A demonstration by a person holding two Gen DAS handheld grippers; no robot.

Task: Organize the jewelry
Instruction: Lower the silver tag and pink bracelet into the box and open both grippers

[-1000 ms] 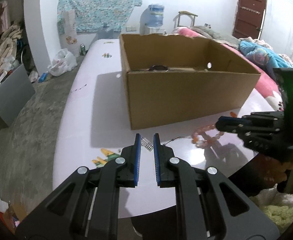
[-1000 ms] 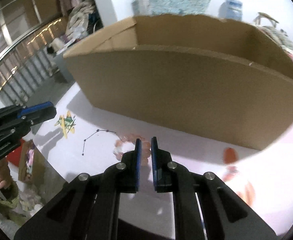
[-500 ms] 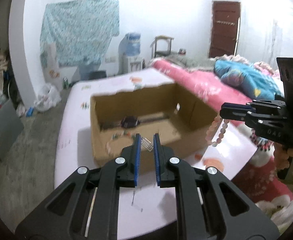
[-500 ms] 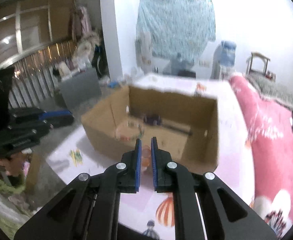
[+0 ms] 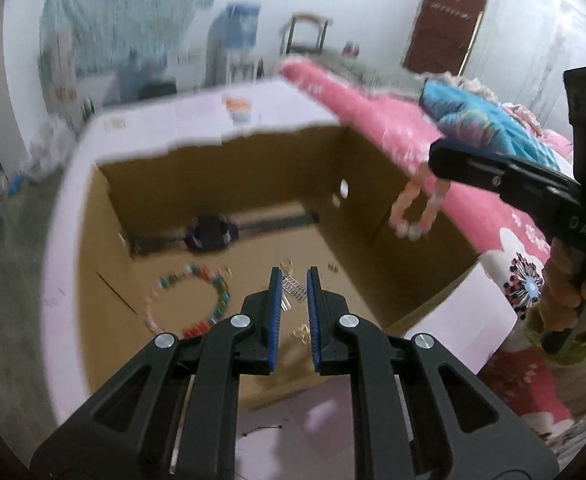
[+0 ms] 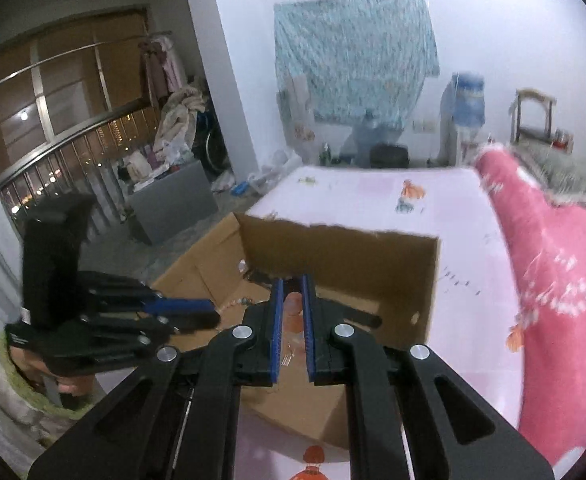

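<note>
box: open cardboard box (image 5: 229, 168) on desk (image 5: 65, 264) | inside box: multicoloured bead bracelet (image 5: 191, 304) on floor, dark watch (image 5: 211, 234) by far wall, small gold pieces (image 5: 301, 332) | left tool (image 5: 294, 280): nearly closed, pinching small silver clasp (image 5: 295, 290) over box | right tool (image 5: 433, 158): nearly closed, pink bead bracelet (image 5: 415, 212) dangling above box's right wall

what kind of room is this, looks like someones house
Most likely a lived-in bedroom at home. A bed with a pink floral blanket runs beside the white table, a water dispenser stands by the far wall, and clothes are heaped near the window grille.
</note>
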